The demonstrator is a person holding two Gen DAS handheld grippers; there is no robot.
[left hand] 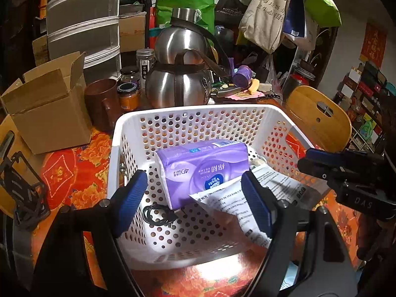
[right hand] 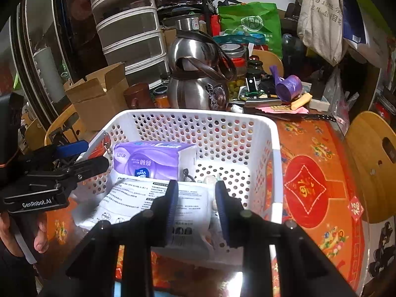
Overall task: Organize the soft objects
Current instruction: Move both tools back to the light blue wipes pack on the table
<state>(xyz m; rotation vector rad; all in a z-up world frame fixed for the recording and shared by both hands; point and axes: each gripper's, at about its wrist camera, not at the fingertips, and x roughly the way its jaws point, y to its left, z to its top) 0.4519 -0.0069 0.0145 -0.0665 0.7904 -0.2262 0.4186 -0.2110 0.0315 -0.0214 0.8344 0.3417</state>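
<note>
A white perforated basket (left hand: 198, 110) (right hand: 274, 153) stands on the red tablecloth. Inside lies a purple tissue pack (left hand: 203, 168) (right hand: 148, 159), a white printed soft packet (left hand: 247, 205) (right hand: 153, 198) and a black hair-tie bundle (left hand: 158, 214). My left gripper (left hand: 194, 203) is open, its blue pads hovering over the basket's near side, empty. My right gripper (right hand: 196, 206) is open over the white packet at the basket's near edge, the packet between the pads but not pinched. The right gripper also shows in the left wrist view (left hand: 346, 170).
Behind the basket stand two steel kettles (left hand: 178, 84) (right hand: 198, 91), a brown mug (left hand: 101, 104), jars and an open cardboard box (left hand: 47, 116) (right hand: 99, 99). A purple scoop (right hand: 288, 87) and clutter lie at the back right. A wooden chair back (left hand: 319, 116) (right hand: 371, 163) is on the right.
</note>
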